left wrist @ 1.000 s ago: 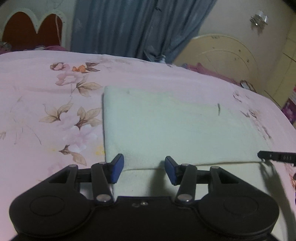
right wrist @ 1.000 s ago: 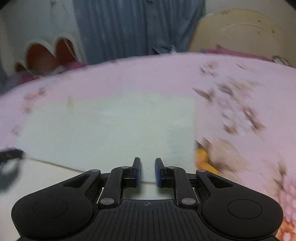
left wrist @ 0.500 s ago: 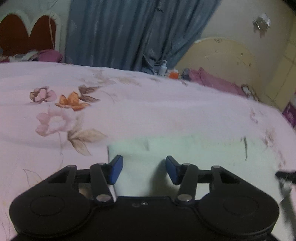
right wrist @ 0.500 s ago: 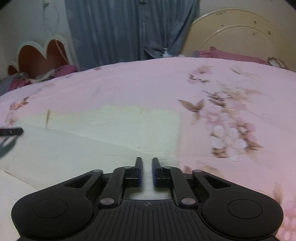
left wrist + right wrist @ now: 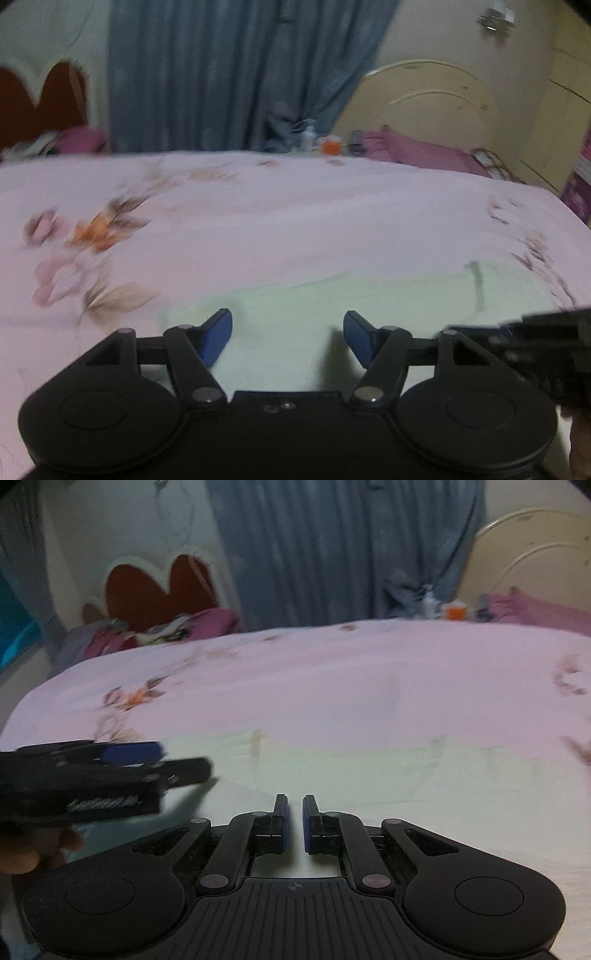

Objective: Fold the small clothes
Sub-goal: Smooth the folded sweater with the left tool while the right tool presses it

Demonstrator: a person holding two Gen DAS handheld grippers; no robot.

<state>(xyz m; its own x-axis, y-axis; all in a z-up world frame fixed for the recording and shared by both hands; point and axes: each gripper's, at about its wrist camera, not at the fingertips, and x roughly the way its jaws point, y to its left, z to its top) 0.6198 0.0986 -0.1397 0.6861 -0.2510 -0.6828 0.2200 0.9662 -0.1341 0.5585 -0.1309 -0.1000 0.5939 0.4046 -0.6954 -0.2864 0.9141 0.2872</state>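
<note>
Two grippers work over a pale cloth (image 5: pixel 332 306) spread on a pink floral bedsheet (image 5: pixel 295 221), both angled down toward the fabric. The left gripper (image 5: pixel 287 338) has its blue pads (image 5: pixel 218 332) well apart and its jaws are opening, with nothing clamped between them; the cloth lies flat beneath and ahead of the gap. The right gripper (image 5: pixel 294 821) has its jaws drawn nearly together, leaving only a thin slit, and it seems to hold nothing, though the blur makes a pinched fold of fabric hard to rule out. In the left wrist view, the right gripper (image 5: pixel 535 332) juts in from the right edge, just beside the left gripper's own frame; in the right wrist view the left gripper (image 5: pixel 147 760) reaches in from the left edge, with part of a hand (image 5: pixel 33 849) visible below it. The cloth (image 5: pixel 369 775) fills the near part of the bed in both views, its far edge running across the sheet (image 5: pixel 332 683), with a short dark mark (image 5: pixel 478 284) near that edge. Beyond the bed hangs a blue-grey curtain (image 5: pixel 221 74); a red, scalloped headboard (image 5: pixel 155 587) stands to the left and a cream arched board (image 5: pixel 424 96) to the right. Small bottles (image 5: pixel 443 605) sit blurred at the foot of the curtain.
</note>
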